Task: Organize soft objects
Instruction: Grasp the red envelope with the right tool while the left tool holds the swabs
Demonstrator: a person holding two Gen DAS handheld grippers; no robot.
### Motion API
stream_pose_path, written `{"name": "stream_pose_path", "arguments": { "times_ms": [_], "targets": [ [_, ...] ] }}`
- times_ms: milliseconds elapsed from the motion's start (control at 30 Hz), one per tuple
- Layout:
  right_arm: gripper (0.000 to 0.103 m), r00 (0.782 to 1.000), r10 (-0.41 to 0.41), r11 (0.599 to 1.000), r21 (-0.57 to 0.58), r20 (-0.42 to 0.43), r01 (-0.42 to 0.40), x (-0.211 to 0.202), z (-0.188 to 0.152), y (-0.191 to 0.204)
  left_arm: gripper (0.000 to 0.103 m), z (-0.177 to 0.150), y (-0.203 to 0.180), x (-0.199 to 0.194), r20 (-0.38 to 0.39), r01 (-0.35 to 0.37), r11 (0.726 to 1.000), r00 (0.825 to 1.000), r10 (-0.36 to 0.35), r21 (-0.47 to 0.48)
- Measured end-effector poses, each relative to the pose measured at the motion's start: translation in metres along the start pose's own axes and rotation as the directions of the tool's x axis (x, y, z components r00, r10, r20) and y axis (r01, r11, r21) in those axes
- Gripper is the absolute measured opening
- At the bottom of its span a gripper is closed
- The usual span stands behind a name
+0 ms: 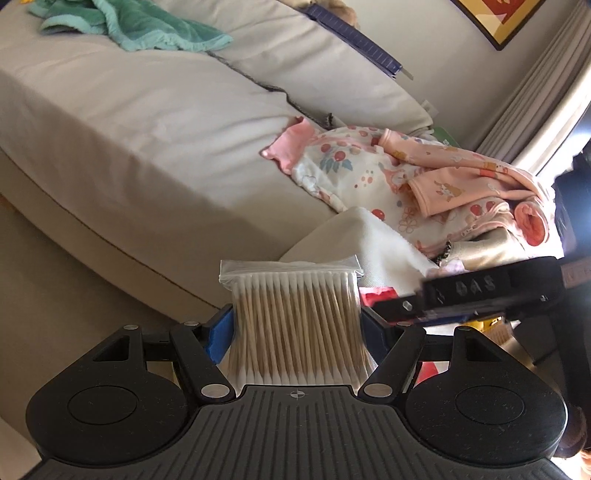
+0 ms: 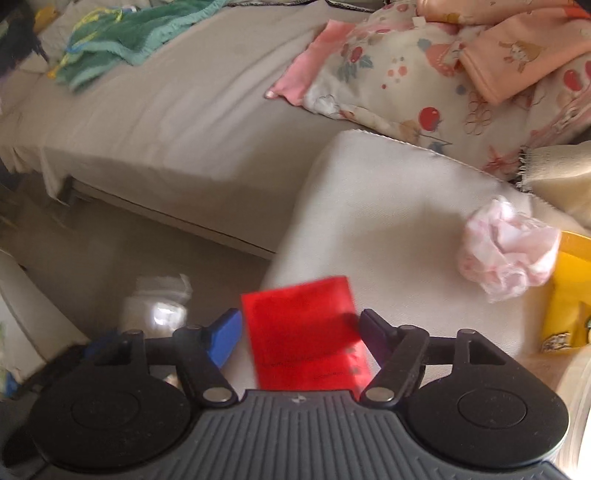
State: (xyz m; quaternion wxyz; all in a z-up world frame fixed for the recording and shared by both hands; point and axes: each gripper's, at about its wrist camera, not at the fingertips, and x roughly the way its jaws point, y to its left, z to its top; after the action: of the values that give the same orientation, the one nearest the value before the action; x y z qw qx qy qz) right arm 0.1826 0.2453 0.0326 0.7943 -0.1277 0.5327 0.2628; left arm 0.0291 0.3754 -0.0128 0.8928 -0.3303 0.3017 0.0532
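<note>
Cream upholstery fills most of the room from where I stand: a long sofa (image 1: 140, 122) runs away to the far left, with a teal towel (image 1: 140, 26) rumpled at its far end and a heap of pink and floral baby clothes (image 1: 388, 173) piled at the near right. A pale cushion (image 2: 399, 206) juts forward below that heap, and a crumpled pink tissue (image 2: 506, 247) lies on its right side beside a yellow packet (image 2: 569, 295). The left claw (image 1: 295, 325) is pinching a clear bag of cotton swabs (image 1: 295, 317) across its width, the sticks running straight out along the fingers, the sealed top of the bag pointing away toward the cushion. Its holder keeps it roughly level, aimed at the near corner of that cushion. The right claw (image 2: 299, 332) sits just to the right of it and slightly ahead, and in the left view its black body crosses in front. A red packet (image 2: 306, 332) stands between its fingers with its long side pointing away; the fingers look close on both edges, but the blur leaves me unable to say whether they actually grip it. To my eye the clothes heap lies ahead and to the right of both claws, so the right hand is the nearer one for any reach that way.
</note>
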Motion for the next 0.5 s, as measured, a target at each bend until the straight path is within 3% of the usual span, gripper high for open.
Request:
{"name": "stream_pose_path", "arguments": {
  "times_ms": [233,367,500],
  "targets": [
    [0.072,1.000,0.027,0.998,-0.050,0.004,-0.027,-0.009,-0.018,-0.012,0.076,-0.001,0.006,-0.002,0.004,0.002,1.000,1.000,-0.002,-0.014],
    [0.074,0.992,0.121,0.993,-0.009,-0.036,-0.121,-0.009,-0.014,0.001,0.076,0.001,0.007,-0.005,0.014,-0.003,1.000,1.000,0.003,-0.017],
    [0.073,1.000,0.031,0.996,-0.078,0.006,-0.030,-0.004,-0.012,0.017,0.076,0.001,0.010,-0.006,0.015,-0.009,1.000,1.000,0.010,-0.021]
  ]
}}
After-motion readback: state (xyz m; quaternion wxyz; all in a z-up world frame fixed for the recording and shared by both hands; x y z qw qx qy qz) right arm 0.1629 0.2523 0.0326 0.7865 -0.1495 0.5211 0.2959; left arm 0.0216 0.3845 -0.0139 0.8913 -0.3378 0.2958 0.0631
